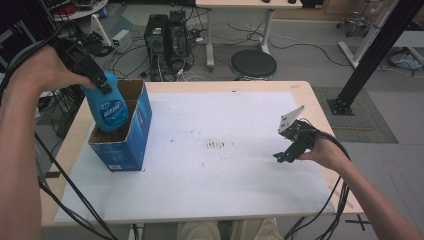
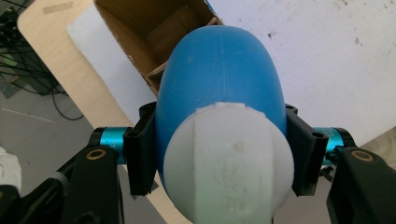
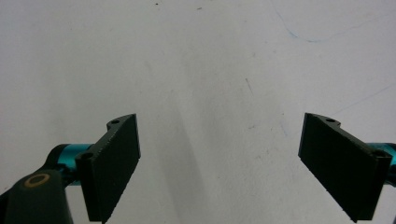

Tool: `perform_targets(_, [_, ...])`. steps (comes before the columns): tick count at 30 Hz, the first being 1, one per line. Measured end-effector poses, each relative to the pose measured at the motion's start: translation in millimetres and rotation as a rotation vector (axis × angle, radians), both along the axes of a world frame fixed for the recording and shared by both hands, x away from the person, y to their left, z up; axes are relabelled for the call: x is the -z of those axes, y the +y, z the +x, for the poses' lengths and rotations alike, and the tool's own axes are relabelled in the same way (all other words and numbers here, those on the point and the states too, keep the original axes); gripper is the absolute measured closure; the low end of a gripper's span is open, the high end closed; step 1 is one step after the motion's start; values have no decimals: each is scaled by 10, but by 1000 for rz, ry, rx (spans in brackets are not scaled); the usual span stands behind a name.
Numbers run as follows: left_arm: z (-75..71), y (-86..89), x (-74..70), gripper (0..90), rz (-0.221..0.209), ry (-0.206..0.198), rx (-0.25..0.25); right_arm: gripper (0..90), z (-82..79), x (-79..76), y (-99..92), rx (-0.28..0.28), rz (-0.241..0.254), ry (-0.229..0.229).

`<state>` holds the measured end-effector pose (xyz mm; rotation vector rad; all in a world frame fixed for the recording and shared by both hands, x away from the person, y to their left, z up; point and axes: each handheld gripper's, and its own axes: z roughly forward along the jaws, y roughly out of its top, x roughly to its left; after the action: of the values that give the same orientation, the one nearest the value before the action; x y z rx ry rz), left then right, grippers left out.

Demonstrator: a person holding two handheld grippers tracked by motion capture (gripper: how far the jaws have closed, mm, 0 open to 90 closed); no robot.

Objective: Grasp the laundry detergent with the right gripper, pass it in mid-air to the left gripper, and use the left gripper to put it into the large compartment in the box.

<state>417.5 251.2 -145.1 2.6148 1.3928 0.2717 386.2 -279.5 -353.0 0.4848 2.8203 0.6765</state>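
Note:
A blue plastic bottle (image 1: 110,111) with a white cap (image 2: 229,163) hangs upright in the mouth of an open blue cardboard box (image 1: 131,135) at the table's left. My left gripper (image 1: 102,86) is shut on the bottle's neck, just above the box opening; in the left gripper view the bottle (image 2: 219,79) sits between both jaws with the brown box interior (image 2: 154,28) beyond it. My right gripper (image 1: 286,156) is open above the white mat at the table's right, its jaws wide apart and the space between its fingertips (image 3: 219,163) bare.
A white mat (image 1: 210,150) covers most of the wooden table (image 1: 305,90). Beyond the far edge stand a round black stool (image 1: 253,64), computer towers (image 1: 165,35) and tangled cables. A black frame post (image 1: 370,55) rises at the right.

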Motion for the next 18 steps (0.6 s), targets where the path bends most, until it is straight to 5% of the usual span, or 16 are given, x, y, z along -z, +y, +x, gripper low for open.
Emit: perform_targets(18, [82,-11,835,384,26,79,128,119,-49,132,55,-5,-21,24])
